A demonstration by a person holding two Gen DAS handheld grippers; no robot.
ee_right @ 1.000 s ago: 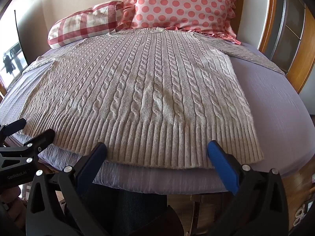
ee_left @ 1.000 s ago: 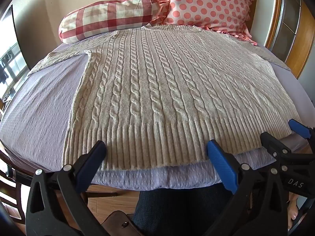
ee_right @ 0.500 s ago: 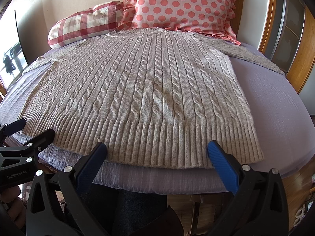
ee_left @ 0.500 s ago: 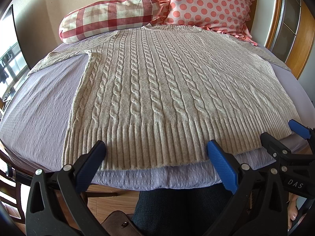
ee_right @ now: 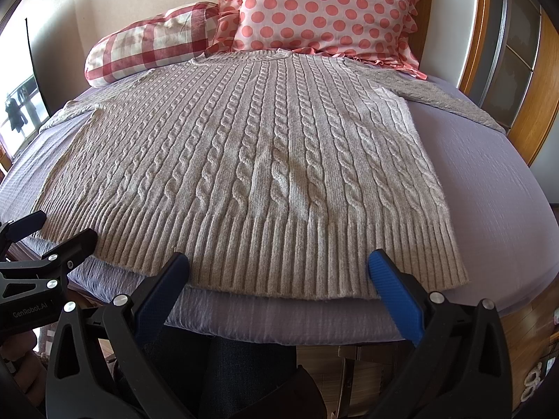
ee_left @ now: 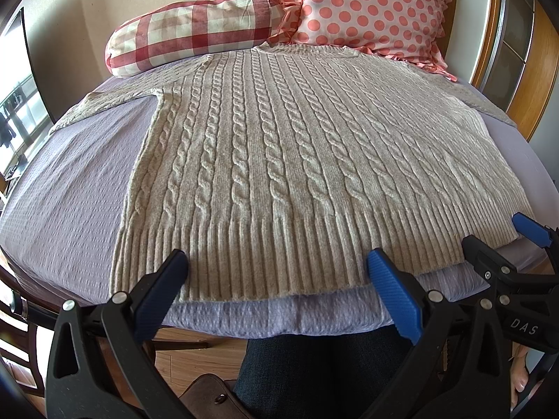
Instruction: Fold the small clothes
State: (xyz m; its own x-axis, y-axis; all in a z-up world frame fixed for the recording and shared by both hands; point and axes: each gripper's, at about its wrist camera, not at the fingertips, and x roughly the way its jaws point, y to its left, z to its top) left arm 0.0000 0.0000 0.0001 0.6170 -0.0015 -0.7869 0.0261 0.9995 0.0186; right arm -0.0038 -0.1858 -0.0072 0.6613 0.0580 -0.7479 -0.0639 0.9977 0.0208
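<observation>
A beige cable-knit sweater (ee_left: 279, 160) lies flat on the lavender bed sheet (ee_left: 70, 192), hem toward me and both sleeves spread out to the sides. It also shows in the right wrist view (ee_right: 251, 160). My left gripper (ee_left: 276, 272) is open and empty, hovering at the hem near its left part. My right gripper (ee_right: 279, 272) is open and empty at the hem near its right part. The right gripper also shows at the right edge of the left wrist view (ee_left: 503, 241), and the left gripper at the left edge of the right wrist view (ee_right: 52, 230).
A red checked pillow (ee_left: 195, 28) and a pink polka-dot pillow (ee_left: 370, 7) lie at the head of the bed beyond the sweater's collar. A wooden frame (ee_left: 534, 70) stands at the right. The near bed edge (ee_right: 279, 328) drops to a wooden floor.
</observation>
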